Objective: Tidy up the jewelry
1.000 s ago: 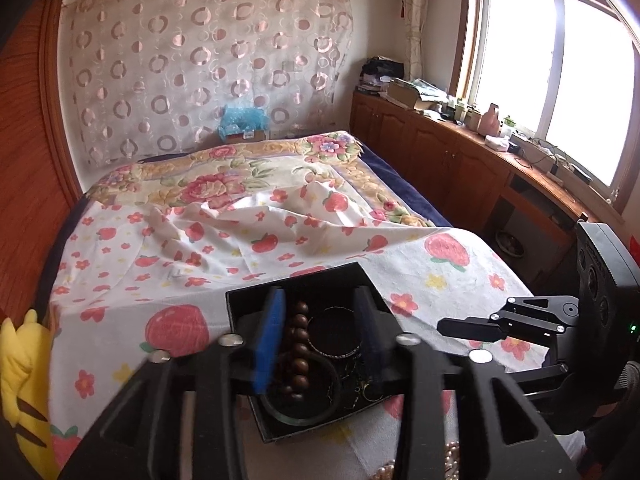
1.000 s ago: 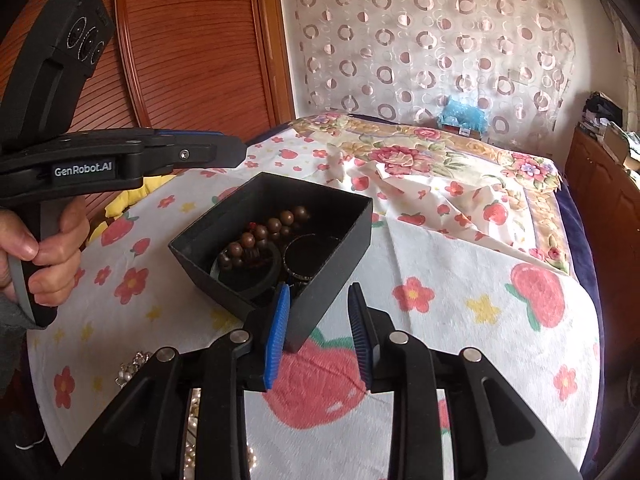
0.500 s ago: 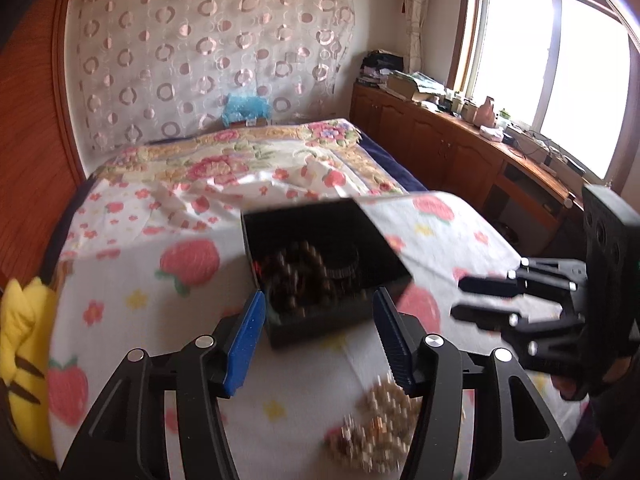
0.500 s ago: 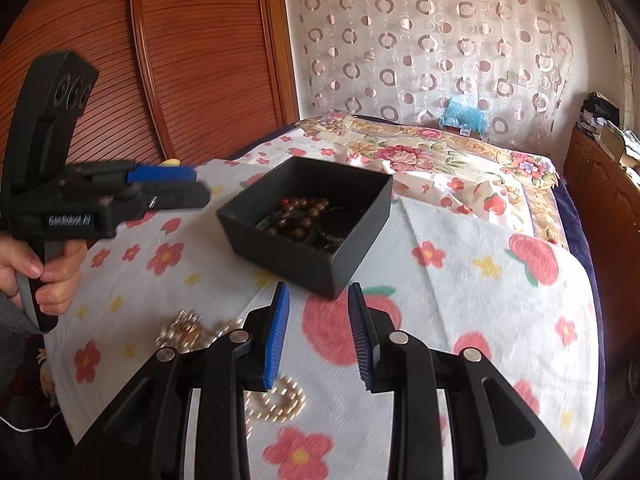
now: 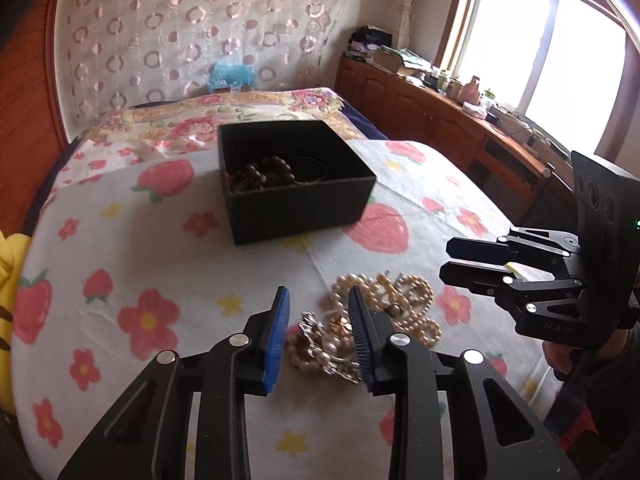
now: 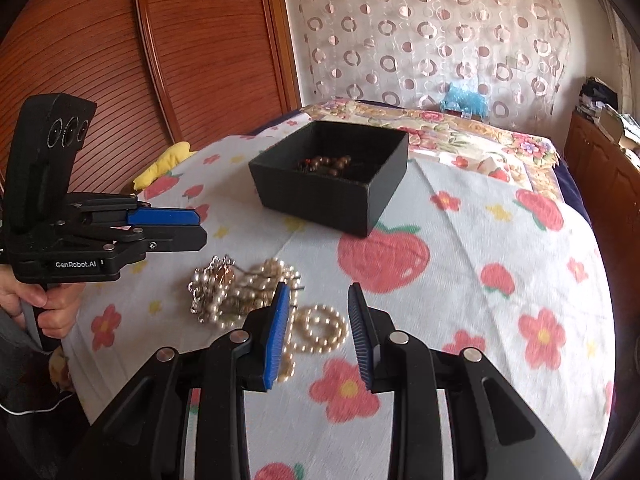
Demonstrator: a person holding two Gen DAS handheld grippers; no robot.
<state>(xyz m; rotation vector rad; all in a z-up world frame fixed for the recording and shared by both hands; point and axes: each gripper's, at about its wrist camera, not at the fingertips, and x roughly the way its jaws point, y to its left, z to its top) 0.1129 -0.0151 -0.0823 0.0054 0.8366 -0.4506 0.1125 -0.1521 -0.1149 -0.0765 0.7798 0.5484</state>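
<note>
A black open box (image 5: 294, 184) (image 6: 332, 184) sits on the flowered sheet and holds a brown bead bracelet (image 5: 264, 172) (image 6: 330, 162) and dark bangles. A tangle of pearl jewelry (image 5: 376, 320) (image 6: 248, 288) lies on the sheet nearer to me. My left gripper (image 5: 318, 316) is open and empty, hovering just above the pile's left part. My right gripper (image 6: 318, 312) is open and empty above a pearl loop (image 6: 320, 326). Each gripper shows in the other's view: the left (image 6: 176, 226) and the right (image 5: 460, 258).
A yellow plush toy (image 5: 10, 264) (image 6: 164, 162) lies at the bed's left edge by the wooden headboard (image 6: 120, 60). A wooden cabinet (image 5: 460, 128) with clutter runs under the window on the right. A blue object (image 5: 232, 74) sits by the far curtain.
Both grippers have pulled back from the black box toward the near edge of the bed, bringing the pearl pile into view under them. The right gripper's jaws have widened.
</note>
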